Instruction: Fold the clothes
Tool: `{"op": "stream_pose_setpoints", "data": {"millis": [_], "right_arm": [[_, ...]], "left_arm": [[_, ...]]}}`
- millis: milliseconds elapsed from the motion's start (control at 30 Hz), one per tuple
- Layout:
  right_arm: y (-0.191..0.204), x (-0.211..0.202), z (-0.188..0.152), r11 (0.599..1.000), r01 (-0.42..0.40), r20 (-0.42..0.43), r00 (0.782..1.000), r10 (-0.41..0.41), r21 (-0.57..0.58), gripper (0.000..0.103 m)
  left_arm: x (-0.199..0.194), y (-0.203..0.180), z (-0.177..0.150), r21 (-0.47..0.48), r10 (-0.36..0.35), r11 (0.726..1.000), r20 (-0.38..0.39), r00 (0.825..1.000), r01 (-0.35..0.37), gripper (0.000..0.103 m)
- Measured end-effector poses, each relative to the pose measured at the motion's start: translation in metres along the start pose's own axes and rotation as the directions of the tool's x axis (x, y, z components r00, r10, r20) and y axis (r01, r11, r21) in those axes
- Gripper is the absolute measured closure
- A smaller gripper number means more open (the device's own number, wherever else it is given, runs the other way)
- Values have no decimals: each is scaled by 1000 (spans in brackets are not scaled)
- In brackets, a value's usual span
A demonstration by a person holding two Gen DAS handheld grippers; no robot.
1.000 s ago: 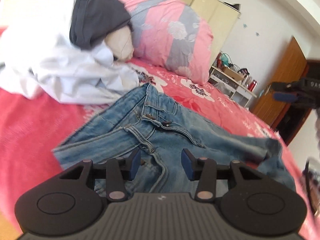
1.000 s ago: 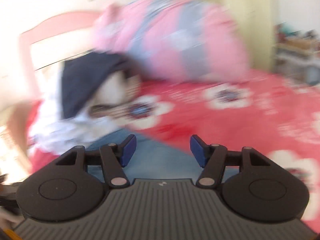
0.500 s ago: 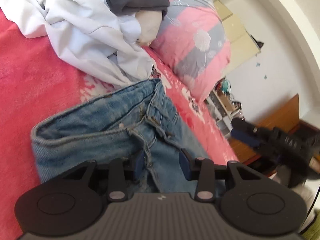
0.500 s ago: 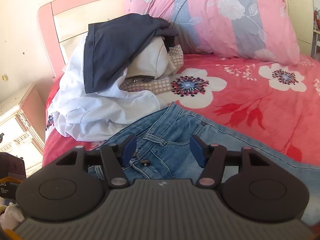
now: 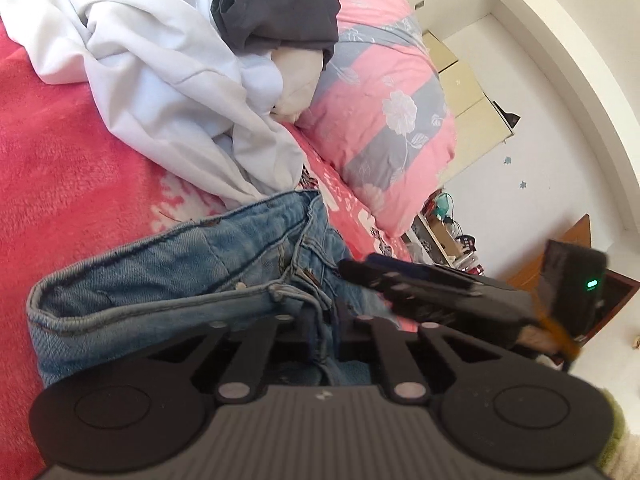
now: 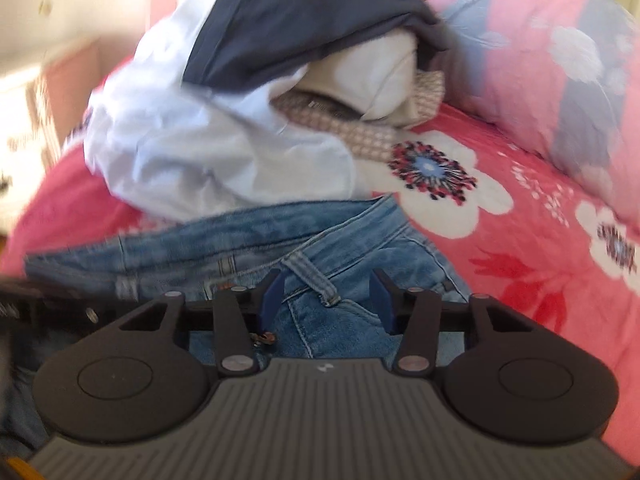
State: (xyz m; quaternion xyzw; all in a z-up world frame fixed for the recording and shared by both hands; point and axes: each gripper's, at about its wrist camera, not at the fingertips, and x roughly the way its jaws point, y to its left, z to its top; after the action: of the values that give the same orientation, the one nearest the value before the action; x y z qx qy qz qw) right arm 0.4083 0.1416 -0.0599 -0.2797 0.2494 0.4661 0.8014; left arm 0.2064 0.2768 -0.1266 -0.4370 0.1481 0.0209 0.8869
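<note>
Blue jeans (image 5: 160, 272) lie on the red bed with the waistband towards me. My left gripper (image 5: 323, 332) is shut on the waistband near the fly, with denim bunched between its fingers. In the left wrist view my right gripper (image 5: 360, 266) shows as a dark blur just right of the fly. In the right wrist view the right gripper (image 6: 326, 304) hangs low over the jeans (image 6: 280, 232). Its jaws are closing, a belt loop (image 6: 312, 276) lies between them, and the blue pads (image 6: 272, 300) stand apart from the cloth.
A heap of white clothing (image 5: 160, 80) with a dark grey garment (image 5: 276, 4) on top lies just behind the jeans. A pink and grey pillow (image 5: 380, 100) leans at the bed's head. The red floral blanket (image 6: 540, 260) spreads to the right. A shelf (image 5: 440, 232) stands by the wall.
My left gripper sank onto the waistband and shut on it. My right gripper swung down over the jeans beside it, and its jaws narrowed.
</note>
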Motion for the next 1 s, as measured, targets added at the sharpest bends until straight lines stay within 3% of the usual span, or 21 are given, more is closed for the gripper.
{"op": "stream_pose_setpoints", "data": {"millis": [133, 167, 300, 500, 600, 633, 667, 700, 833, 1000], "right_arm": [[26, 25, -1, 966, 62, -48, 996, -76, -252, 71], [33, 30, -3, 944, 70, -51, 995, -91, -322, 75], [60, 43, -5, 817, 137, -26, 983, -182, -560, 77], [65, 37, -6, 786, 201, -9, 967, -254, -584, 79], [69, 37, -6, 786, 176, -33, 970, -242, -593, 80], [68, 39, -6, 795, 157, -49, 972, -228, -586, 83], [65, 40, -3, 823, 121, -77, 978, -196, -555, 93], [61, 41, 2, 853, 85, -102, 982, -159, -515, 95], [47, 42, 14, 892, 21, -144, 985, -97, -452, 94], [68, 57, -1, 800, 218, -28, 959, -282, -560, 88]], "left_arm": [[-5, -1, 0, 6, -7, 1000, 38, 999, 7, 99], [-6, -1, 0, 7, -10, 1000, 47, 999, 10, 100], [-8, -2, 0, 6, -19, 1000, 66, 998, 19, 100], [-17, -3, 1, 13, -66, 998, 109, 992, 65, 100], [-18, -5, 1, 26, -70, 997, 116, 991, 67, 100], [-18, -5, 1, 27, -69, 997, 117, 991, 66, 100], [-19, -5, 1, 22, -70, 997, 119, 990, 68, 100], [-20, -4, 2, 17, -73, 997, 122, 990, 72, 100], [-22, -5, 2, 31, -82, 996, 126, 989, 79, 100], [-21, -3, 1, 14, -70, 998, 127, 989, 68, 100]]}}
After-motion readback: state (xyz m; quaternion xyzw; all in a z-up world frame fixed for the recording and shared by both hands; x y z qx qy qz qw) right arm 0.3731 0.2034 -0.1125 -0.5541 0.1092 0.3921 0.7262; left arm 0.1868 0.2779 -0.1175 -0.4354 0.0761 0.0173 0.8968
